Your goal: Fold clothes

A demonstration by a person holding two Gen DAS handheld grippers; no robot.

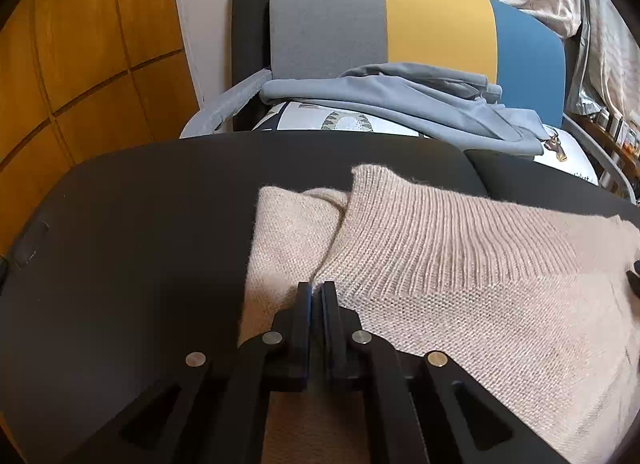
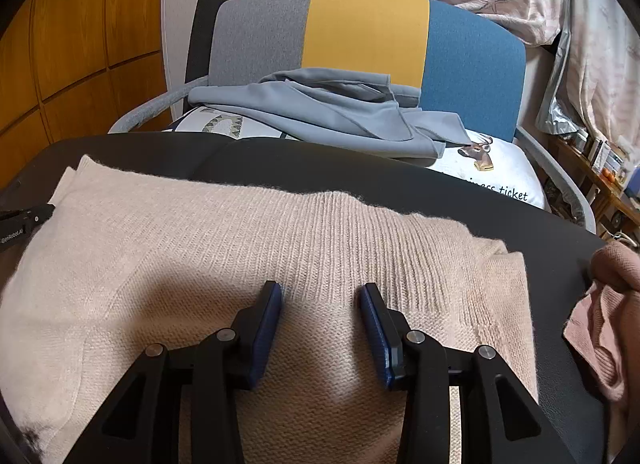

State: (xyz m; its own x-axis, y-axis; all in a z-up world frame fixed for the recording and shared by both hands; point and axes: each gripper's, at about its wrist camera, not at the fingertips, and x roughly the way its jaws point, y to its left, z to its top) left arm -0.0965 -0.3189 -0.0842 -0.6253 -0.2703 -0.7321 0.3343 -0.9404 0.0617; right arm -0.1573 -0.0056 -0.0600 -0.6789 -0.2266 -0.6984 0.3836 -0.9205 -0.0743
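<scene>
A beige knit sweater (image 1: 460, 248) lies folded on a dark table (image 1: 140, 224); it also shows in the right wrist view (image 2: 240, 248). My left gripper (image 1: 318, 288) is shut, its tips at the sweater's left part beside a fold; whether cloth sits between the pads is hidden. My right gripper (image 2: 320, 292) is open and empty, just above the sweater's middle near the ribbed band. The left gripper's side shows at the left edge of the right wrist view (image 2: 24, 220).
A chair with a grey, yellow and blue back (image 2: 360, 32) stands behind the table, holding a grey-blue garment (image 2: 328, 112) on a printed cushion (image 2: 492, 180). A pink garment (image 2: 600, 328) lies at the table's right edge (image 2: 560, 264). Wooden cabinet (image 1: 80, 64) on the left.
</scene>
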